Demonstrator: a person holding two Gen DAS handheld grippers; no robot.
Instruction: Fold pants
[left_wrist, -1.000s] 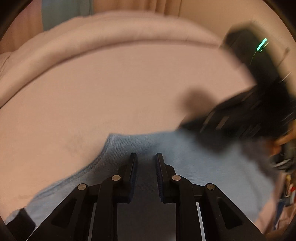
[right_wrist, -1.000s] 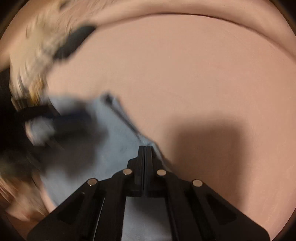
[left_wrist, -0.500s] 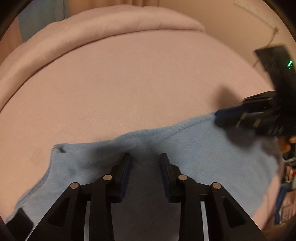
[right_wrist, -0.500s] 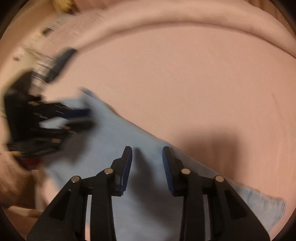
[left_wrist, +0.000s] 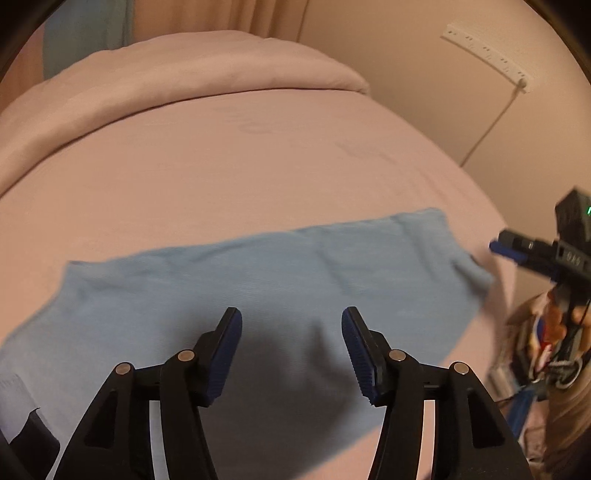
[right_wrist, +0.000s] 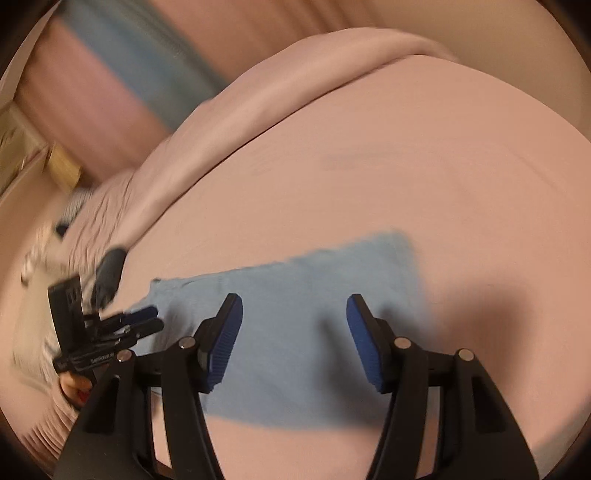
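Only the left wrist view shows a wall power strip (left_wrist: 487, 55); both grippers' fingers (left_wrist: 225, 354) are opening, empty, above pants (left_wrist: 258, 280).

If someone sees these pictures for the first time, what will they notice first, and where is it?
The light blue pants lie flat across the near part of the pink bed. The left gripper and the right gripper hang above them, jaws opening, nothing between the pads. A rolled pink blanket lies at the bed's far edge.
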